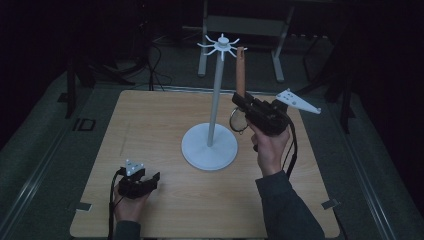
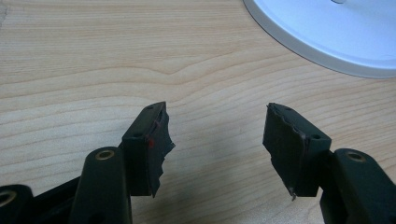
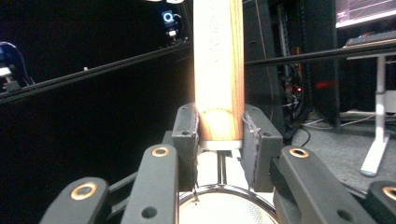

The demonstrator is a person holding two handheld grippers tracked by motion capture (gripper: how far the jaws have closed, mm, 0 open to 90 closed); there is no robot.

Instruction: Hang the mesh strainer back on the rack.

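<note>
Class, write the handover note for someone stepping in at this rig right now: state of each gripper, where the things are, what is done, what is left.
Right gripper: shut on the wooden handle of a small strainer, held raised with the handle pointing up and its top beside the hook ring of the white stand.
Left gripper: open and holding nothing, low over the wooden table in front of the stand's base.
Done: strainer picked up and brought level with the hooks.
Left, probably: hang it on a hook. Whether it is already hooked cannot be told. Then release and back the right gripper away.
</note>
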